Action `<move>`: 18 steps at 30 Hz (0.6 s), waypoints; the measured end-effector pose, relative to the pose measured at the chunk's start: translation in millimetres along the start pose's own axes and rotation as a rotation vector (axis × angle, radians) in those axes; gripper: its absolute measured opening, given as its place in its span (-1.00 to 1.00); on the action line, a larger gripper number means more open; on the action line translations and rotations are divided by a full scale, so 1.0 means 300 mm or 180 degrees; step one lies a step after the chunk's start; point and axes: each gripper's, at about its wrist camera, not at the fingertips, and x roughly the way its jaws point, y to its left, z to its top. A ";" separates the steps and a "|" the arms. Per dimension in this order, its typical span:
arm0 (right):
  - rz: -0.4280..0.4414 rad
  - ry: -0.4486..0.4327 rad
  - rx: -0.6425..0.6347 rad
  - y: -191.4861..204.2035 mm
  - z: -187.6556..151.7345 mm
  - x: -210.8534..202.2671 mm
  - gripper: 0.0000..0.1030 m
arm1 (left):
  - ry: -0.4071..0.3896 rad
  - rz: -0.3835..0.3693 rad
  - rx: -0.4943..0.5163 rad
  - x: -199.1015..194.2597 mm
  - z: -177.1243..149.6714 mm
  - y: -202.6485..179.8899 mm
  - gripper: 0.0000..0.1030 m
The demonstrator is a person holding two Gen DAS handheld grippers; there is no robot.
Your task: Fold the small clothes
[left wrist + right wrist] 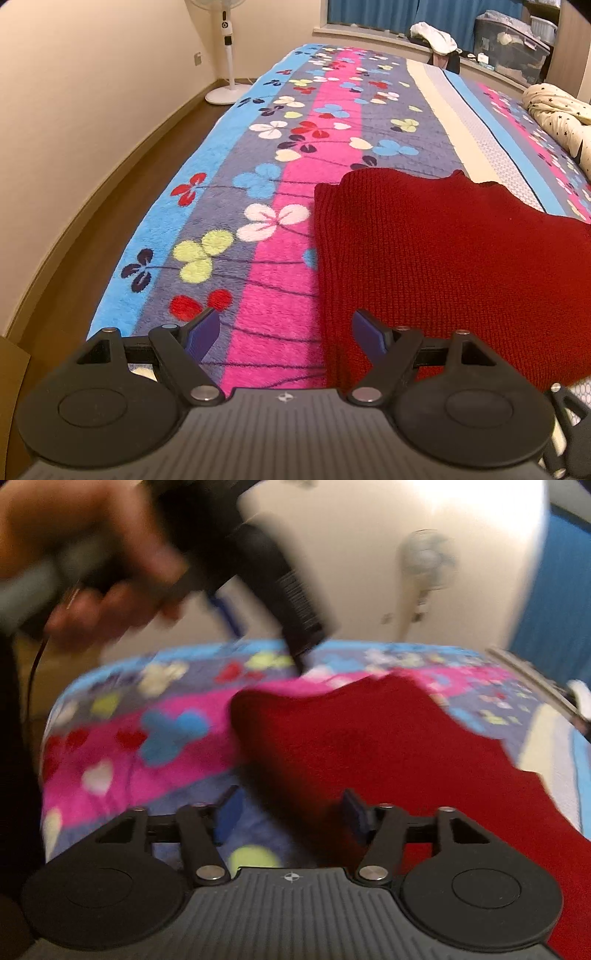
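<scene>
Left wrist view: red sweater (436,266) flat on bed (258,177), at 1 o'clock from left gripper (284,332), jaws spread, empty, near edge between them. Right gripper (291,812) also released, sweater at 12 o'clock; view blurred. Left nearer hem

A dark red knitted sweater (436,266) lies flat on the flowered fleece blanket (266,229), its left edge straight and running along the blanket's pink stripe. The knit shows fine ribbing and looks doubled over, with a thick folded edge on the left. Its far edge is uneven, with a rounded corner on the left and a small peak further right. In the blurred right wrist view the sweater (369,746) spreads over the same blanket (122,746)
</scene>
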 end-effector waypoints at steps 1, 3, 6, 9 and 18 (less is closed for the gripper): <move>-0.0062 0.0042 -0.0138 0.019 -0.004 0.018 0.42 | 0.0004 0.0001 -0.0001 0.002 0.000 -0.001 0.62; -0.0145 0.0086 -0.0299 0.039 -0.007 0.041 0.46 | 0.0009 0.0004 0.0002 0.003 0.001 -0.003 0.62; -0.0178 0.0056 -0.0336 0.046 0.004 0.054 0.49 | 0.0027 0.0002 0.0000 0.008 0.003 -0.003 0.62; -0.0265 0.0011 -0.0441 0.055 0.009 0.067 0.49 | 0.0063 -0.0007 -0.0021 0.021 0.006 -0.002 0.62; -0.0512 0.0022 -0.0364 0.003 0.027 0.137 0.13 | 0.0157 -0.0116 -0.0118 0.047 0.009 -0.016 0.62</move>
